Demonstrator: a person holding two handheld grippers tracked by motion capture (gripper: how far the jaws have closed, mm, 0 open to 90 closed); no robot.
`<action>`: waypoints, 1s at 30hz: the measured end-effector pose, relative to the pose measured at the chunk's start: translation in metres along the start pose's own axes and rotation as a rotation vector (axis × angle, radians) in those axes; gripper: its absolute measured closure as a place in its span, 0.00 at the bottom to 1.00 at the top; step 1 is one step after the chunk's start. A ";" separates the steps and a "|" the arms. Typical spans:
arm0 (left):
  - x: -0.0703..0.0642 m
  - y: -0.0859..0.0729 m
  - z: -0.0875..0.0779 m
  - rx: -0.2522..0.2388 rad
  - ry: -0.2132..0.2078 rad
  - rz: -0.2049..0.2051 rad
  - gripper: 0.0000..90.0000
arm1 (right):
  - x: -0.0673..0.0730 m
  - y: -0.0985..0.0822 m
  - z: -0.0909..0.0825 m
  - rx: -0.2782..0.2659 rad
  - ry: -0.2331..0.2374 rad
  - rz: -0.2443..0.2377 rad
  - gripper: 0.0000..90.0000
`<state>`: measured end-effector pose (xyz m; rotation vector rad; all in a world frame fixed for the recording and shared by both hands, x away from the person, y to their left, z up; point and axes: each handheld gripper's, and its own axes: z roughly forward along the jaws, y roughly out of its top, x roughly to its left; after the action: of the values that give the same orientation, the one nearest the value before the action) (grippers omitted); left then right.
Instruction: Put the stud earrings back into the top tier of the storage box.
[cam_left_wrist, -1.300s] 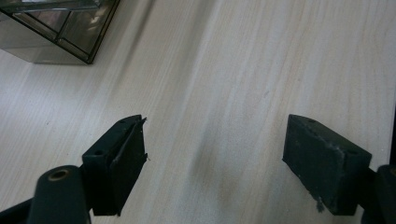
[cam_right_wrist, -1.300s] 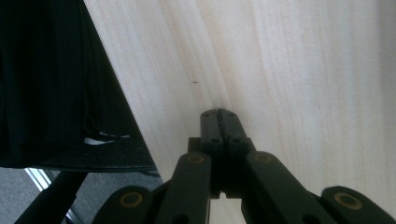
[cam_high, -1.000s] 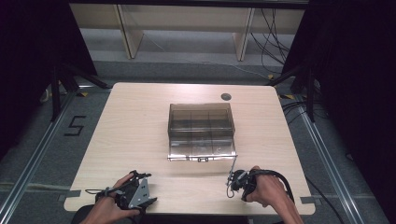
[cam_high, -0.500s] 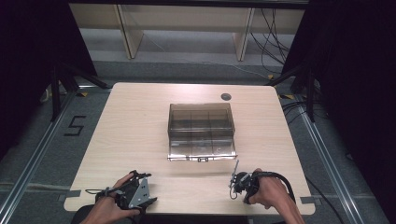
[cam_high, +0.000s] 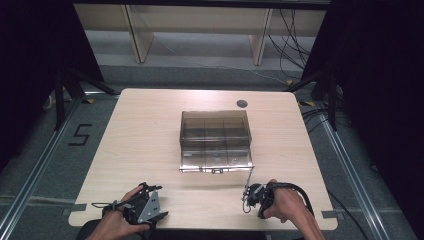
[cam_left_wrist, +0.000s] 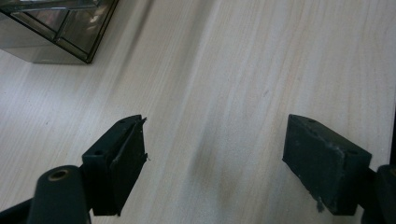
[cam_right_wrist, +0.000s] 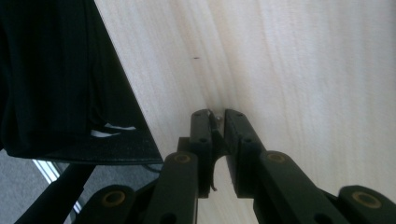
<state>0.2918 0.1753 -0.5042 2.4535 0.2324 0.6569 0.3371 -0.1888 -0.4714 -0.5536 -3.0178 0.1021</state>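
High view: right claw (cam_high: 246, 193) at near bench (cam_high: 140, 130) edge, narrow, just opening slightly, pinching thin rod (cam_high: 248, 176) beside clear box (cam_high: 215, 131) front corner. Left claw (cam_left_wrist: 215, 158) wide over bare wood.

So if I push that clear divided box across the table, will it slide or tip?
The clear divided box would probably slide rather than tip: it sits low and wide on the smooth wooden table. It looks like thin plastic, so likely light. Its front flap seems open and might flex or catch.
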 end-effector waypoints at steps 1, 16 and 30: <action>0.000 0.000 0.000 -0.001 0.000 0.000 0.23 | 0.000 0.003 0.003 0.010 0.000 -0.020 0.91; 0.000 0.000 0.000 -0.004 -0.001 -0.004 0.23 | -0.006 0.002 -0.002 -0.014 0.039 -0.012 0.96; 0.000 0.000 0.000 -0.008 0.000 -0.006 0.23 | -0.020 -0.013 -0.051 -0.085 -0.046 0.027 0.96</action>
<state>0.2919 0.1751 -0.5046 2.4443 0.2368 0.6538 0.3555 -0.2053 -0.4208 -0.6072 -3.0715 -0.0121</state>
